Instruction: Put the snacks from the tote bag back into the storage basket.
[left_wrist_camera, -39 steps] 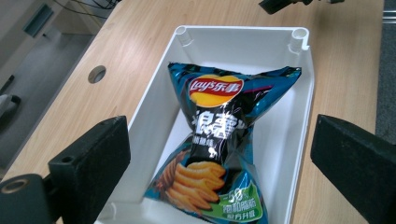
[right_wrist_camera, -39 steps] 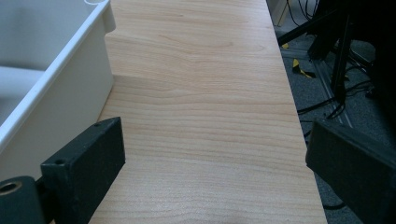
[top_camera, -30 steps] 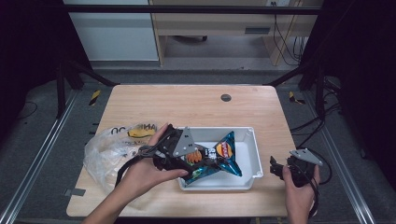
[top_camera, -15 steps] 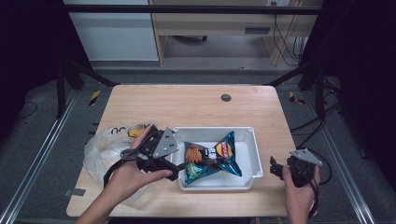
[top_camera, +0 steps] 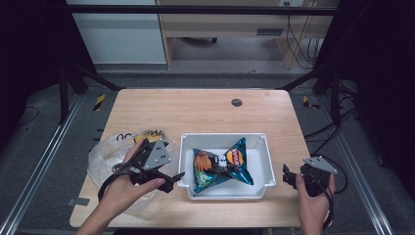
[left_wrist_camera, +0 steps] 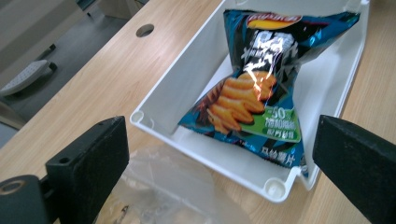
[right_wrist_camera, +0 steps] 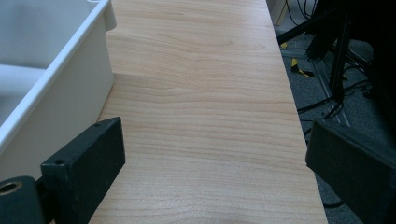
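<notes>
I judge one chip bag point(top_camera: 221, 165) already lies in the white bin point(top_camera: 264, 147). My left gripper point(top_camera: 172, 178) hangs empty beside the plastic bag point(top_camera: 105, 156), jaws wide apart. My right gripper point(top_camera: 287, 175) idles over the counter point(top_camera: 195, 110), jaws open too; whatever remains in that bag is left to move.

Wooden table point(top_camera: 195, 112), round hole point(top_camera: 237, 102)

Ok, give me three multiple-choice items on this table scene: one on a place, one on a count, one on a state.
1. Where does the chip bag lie?
A. in the white bin
B. on the bare table
C. inside the clear plastic bag

2. How many chip bags lie in the bin?
A. three
B. one
C. none

3. How do the left gripper jaws stand?
A. shut on the chip bag
B. shut on the bin rim
C. open, holding nothing

Answers: 1 A, the bin walls surround it; 2 B, a single blue packet; 3 C, the left gripper view shows its jaws wide apart.
</notes>
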`<state>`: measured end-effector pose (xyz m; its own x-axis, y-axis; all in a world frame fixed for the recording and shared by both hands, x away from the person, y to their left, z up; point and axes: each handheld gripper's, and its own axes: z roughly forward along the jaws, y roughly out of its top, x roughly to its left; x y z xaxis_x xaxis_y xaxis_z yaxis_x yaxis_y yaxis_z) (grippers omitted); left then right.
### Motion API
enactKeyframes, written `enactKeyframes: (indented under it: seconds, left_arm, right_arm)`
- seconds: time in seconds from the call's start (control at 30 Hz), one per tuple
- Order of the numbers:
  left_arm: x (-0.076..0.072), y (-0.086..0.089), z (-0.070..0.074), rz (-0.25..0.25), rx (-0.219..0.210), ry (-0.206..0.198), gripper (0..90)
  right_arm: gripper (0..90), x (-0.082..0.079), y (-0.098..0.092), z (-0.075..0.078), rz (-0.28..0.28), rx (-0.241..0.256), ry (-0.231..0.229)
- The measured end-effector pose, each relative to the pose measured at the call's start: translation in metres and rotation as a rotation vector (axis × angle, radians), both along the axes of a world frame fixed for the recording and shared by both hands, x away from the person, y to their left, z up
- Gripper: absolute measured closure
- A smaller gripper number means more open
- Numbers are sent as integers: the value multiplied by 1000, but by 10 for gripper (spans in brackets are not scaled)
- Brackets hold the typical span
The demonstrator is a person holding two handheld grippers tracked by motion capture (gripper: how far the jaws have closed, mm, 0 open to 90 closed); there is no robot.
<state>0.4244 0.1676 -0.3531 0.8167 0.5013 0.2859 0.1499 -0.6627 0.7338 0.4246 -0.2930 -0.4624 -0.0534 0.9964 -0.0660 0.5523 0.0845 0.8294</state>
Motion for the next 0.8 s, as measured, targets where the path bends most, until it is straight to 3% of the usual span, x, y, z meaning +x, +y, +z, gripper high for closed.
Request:
enactKeyframes:
  seconds: [0.8]
  left_arm:
    - [14,52,-46,109,-15,65,34]
  right_arm:
    - [52,0,1,0,-1,-3,-2]
